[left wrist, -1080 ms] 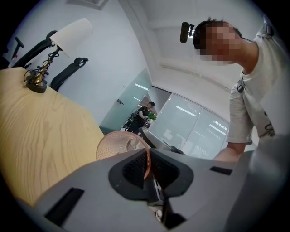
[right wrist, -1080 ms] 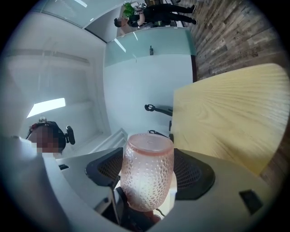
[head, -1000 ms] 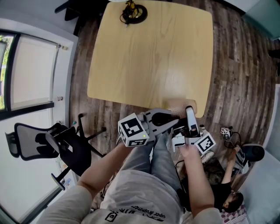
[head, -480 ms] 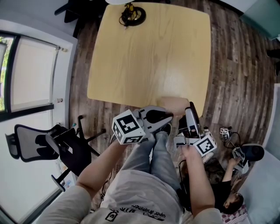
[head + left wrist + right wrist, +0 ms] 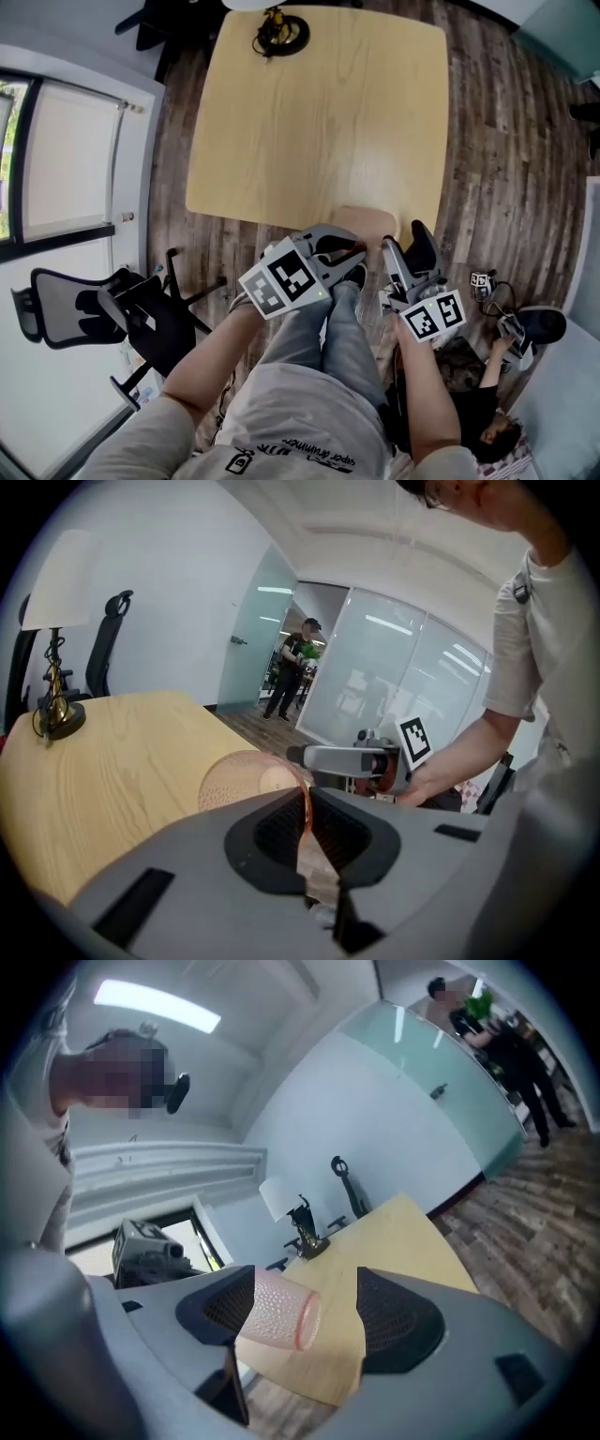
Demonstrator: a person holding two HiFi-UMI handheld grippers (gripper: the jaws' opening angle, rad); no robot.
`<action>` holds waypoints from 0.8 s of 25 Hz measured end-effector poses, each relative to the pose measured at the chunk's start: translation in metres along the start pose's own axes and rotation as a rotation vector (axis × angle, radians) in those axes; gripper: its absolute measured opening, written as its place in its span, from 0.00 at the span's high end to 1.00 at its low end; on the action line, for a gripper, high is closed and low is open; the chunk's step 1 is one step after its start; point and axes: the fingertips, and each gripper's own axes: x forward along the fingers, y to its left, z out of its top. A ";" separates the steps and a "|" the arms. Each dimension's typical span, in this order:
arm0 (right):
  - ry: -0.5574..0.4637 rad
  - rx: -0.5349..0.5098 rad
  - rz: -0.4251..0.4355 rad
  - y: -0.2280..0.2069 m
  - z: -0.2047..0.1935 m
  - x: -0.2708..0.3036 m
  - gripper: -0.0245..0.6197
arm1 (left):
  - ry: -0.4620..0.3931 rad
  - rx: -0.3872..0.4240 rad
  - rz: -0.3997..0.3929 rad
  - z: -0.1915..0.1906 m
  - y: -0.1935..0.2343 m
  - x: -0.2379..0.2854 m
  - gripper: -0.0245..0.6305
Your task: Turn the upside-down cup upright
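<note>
A translucent pink dimpled cup (image 5: 364, 225) hangs over the near edge of the wooden table (image 5: 319, 112). My left gripper (image 5: 356, 251) is shut on its rim; in the left gripper view the thin wall of the cup (image 5: 246, 778) is pinched between the jaws of the left gripper (image 5: 307, 810). To the cup's right, my right gripper (image 5: 405, 246) stands open. In the right gripper view the cup (image 5: 277, 1312) lies sideways between the spread jaws of the right gripper (image 5: 305, 1314), close to the left jaw and apart from the right one.
A small lamp (image 5: 277, 28) stands at the table's far edge. An office chair (image 5: 94, 309) is on the floor to the left. A person (image 5: 487, 412) sits on the floor at the right. My legs are under the grippers.
The right gripper has rolled, so its marker cube now faces up and both jaws show. The left gripper has turned too, and the cup has shifted a little left.
</note>
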 end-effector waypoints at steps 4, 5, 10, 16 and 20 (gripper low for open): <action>0.072 -0.249 -0.003 0.013 -0.004 0.001 0.47 | 0.107 0.035 0.042 -0.006 0.006 -0.002 0.93; 0.086 -0.303 -0.003 0.017 -0.005 0.002 0.47 | 0.138 0.039 0.052 -0.008 0.008 -0.003 0.93; 0.121 -0.573 -0.008 0.038 -0.009 0.008 0.47 | 0.231 0.037 0.054 -0.013 0.008 -0.005 0.93; 0.291 -0.828 -0.002 0.041 -0.035 0.004 0.47 | 0.310 0.078 0.046 -0.007 -0.003 -0.003 0.93; 0.327 -0.960 -0.011 0.046 -0.044 0.005 0.47 | 0.353 0.107 0.041 -0.005 -0.012 0.002 0.93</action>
